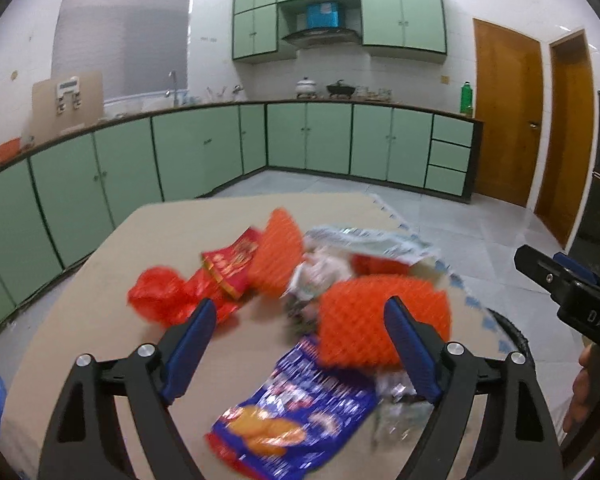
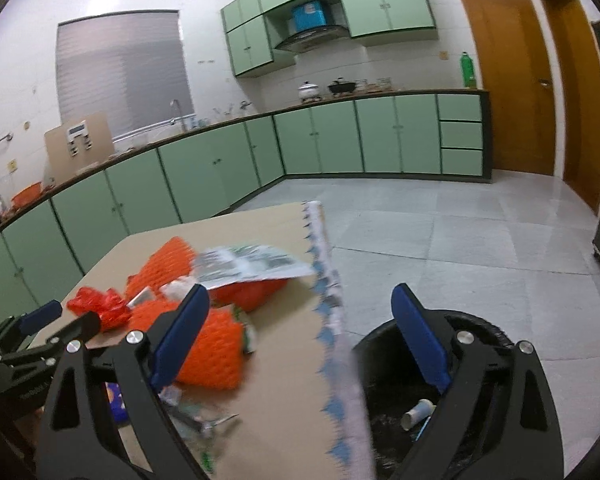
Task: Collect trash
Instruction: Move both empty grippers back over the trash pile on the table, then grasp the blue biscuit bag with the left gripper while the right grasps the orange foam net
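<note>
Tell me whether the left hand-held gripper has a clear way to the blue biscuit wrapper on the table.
Probably yes: the left hand-held gripper stands open above the blue biscuit wrapper, nothing between them; only an orange foam net overlaps its far end.

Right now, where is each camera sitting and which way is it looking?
Left wrist view: rides on the left gripper, looking forward and down over the table at the orange foam nets and the blue cookie wrapper; its own blue-padded fingers stand open, and the right gripper and a hand show at the right edge.
Right wrist view: rides on the right gripper, looking over the table's right edge and the black bin beside it; the left gripper shows at the left.
Both share the trash pile, table and green kitchen cabinets.
</note>
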The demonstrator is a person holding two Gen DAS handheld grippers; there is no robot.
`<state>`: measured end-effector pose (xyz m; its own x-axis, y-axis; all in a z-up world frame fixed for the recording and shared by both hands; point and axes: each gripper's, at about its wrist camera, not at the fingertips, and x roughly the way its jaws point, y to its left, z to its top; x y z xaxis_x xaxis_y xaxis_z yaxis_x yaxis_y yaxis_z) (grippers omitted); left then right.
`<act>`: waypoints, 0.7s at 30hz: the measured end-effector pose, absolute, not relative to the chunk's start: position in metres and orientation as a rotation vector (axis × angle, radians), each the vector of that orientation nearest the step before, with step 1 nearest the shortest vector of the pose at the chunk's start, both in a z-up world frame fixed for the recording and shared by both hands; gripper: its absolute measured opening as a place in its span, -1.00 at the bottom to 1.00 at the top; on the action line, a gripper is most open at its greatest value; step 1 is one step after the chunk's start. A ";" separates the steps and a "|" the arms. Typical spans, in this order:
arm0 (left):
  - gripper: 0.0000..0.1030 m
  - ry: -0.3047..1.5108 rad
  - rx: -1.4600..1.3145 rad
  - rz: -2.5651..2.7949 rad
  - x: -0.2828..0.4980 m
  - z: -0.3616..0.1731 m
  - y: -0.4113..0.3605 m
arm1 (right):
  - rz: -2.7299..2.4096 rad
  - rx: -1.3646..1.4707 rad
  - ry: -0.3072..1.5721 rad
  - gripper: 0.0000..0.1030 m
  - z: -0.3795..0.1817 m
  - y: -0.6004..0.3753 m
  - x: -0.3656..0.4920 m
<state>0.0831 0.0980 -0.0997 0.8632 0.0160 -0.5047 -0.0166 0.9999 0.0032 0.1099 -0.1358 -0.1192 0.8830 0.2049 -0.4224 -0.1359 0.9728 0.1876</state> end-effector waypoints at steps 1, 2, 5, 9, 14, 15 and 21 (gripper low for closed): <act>0.63 0.536 -0.002 0.023 0.081 -0.102 0.100 | 0.186 0.151 0.456 0.74 -0.119 -0.132 0.109; 0.63 0.544 0.000 0.026 0.078 -0.106 0.104 | 0.196 0.144 0.458 0.74 -0.120 -0.126 0.107; 0.63 0.580 -0.009 0.036 0.076 -0.117 0.111 | 0.216 0.129 0.471 0.74 -0.121 -0.112 0.105; 0.63 0.627 -0.032 0.046 0.075 -0.133 0.119 | 0.230 0.113 0.472 0.73 -0.118 -0.104 0.101; 0.63 0.662 -0.042 0.059 0.077 -0.146 0.123 | 0.247 0.099 0.474 0.71 -0.118 -0.094 0.102; 0.63 0.669 -0.041 0.065 0.077 -0.149 0.125 | 0.251 0.096 0.477 0.68 -0.118 -0.093 0.103; 0.63 0.713 -0.074 0.084 0.078 -0.159 0.136 | 0.277 0.078 0.497 0.67 -0.123 -0.080 0.109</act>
<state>0.0777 0.1362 -0.1593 0.7534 0.0516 -0.6555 -0.1019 0.9940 -0.0389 0.1095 -0.0804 -0.1227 0.8426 0.2811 -0.4594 -0.2434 0.9597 0.1407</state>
